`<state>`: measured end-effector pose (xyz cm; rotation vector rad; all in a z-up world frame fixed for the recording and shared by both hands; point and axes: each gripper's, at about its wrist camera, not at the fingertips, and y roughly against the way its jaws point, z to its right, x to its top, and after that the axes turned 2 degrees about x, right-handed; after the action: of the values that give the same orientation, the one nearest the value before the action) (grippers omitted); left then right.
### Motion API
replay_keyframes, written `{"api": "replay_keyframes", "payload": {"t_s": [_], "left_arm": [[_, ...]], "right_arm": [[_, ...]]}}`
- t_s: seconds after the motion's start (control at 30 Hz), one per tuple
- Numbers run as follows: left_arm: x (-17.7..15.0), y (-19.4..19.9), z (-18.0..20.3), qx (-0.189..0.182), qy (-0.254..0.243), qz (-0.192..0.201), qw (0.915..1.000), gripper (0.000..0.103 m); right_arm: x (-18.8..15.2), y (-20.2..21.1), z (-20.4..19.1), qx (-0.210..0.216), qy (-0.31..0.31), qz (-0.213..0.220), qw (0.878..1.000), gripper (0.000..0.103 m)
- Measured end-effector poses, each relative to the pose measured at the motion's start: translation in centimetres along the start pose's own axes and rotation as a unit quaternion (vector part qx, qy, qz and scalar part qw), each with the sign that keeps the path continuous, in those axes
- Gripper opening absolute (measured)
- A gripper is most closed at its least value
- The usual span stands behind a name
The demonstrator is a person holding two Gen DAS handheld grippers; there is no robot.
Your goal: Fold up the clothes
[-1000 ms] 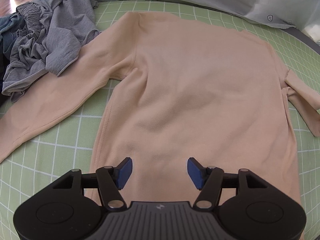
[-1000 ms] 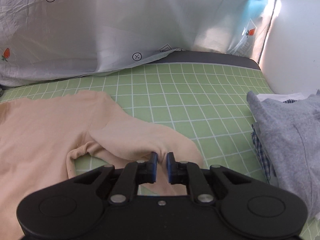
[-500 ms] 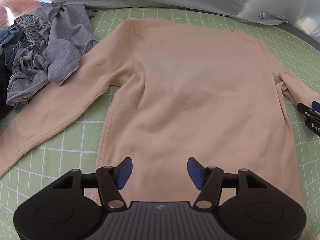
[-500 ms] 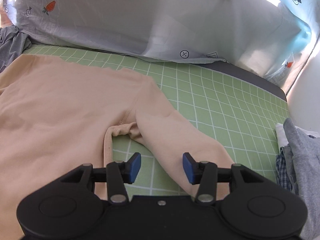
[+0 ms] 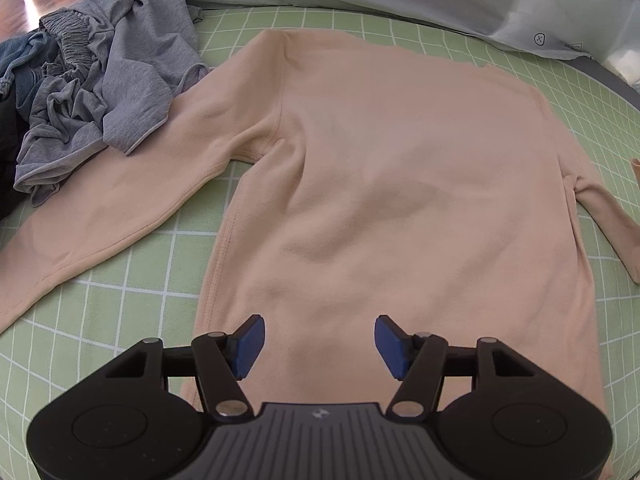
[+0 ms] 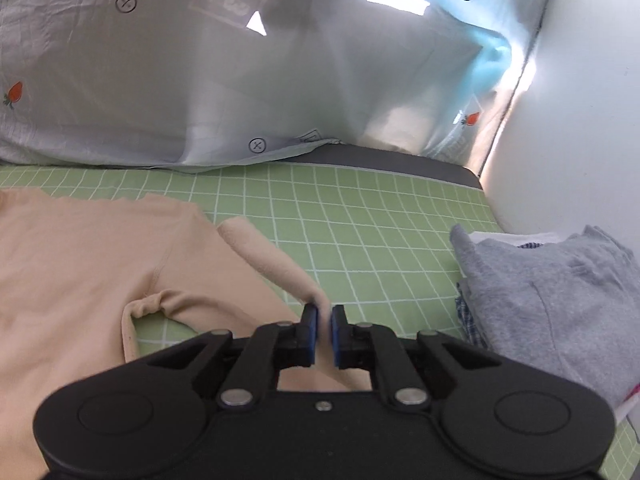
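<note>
On the green checked sheet (image 5: 120,300) lay the peach sweatshirt (image 5: 400,184), spread flat and face down. The right gripper (image 6: 324,330), jaws just closed, pinched its right sleeve (image 6: 276,268), lifted into a fold. The left gripper (image 5: 316,346) stood wide, empty, above the hem. Risk: the thin pinch slipping mid-fold, or the body dragging unanchored. Containers: none seen; grey clothes (image 5: 104,92) heaped loose alongside.
</note>
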<state>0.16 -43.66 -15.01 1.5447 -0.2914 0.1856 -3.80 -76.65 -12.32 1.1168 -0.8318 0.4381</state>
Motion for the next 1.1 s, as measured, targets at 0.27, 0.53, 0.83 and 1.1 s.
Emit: {"api": "replay_keyframes", "payload": {"t_s": [0.27,0.53,0.83,1.1], "left_arm": [[-0.8,0.4,0.8,-0.015,-0.027,0.001,0.9995,0.062],[-1.3,0.7,0.1,-0.016,-0.015,-0.002,0.9997,0.062],[-1.2,0.8,0.0,-0.009,-0.006,0.002,0.9999,0.062],[-1.4,0.3,-0.4,-0.007,0.012,-0.005,0.9999,0.062]], "right_arm": [[-4.2,-0.6,4.2,-0.084,-0.052,-0.123,0.988,0.014],[-3.3,1.9,3.5,-0.086,-0.072,-0.057,0.992,0.035],[-0.8,-4.9,2.0,0.025,-0.127,-0.079,0.988,0.032],[-4.3,-6.6,1.2,0.031,-0.127,-0.162,0.978,0.034]]}}
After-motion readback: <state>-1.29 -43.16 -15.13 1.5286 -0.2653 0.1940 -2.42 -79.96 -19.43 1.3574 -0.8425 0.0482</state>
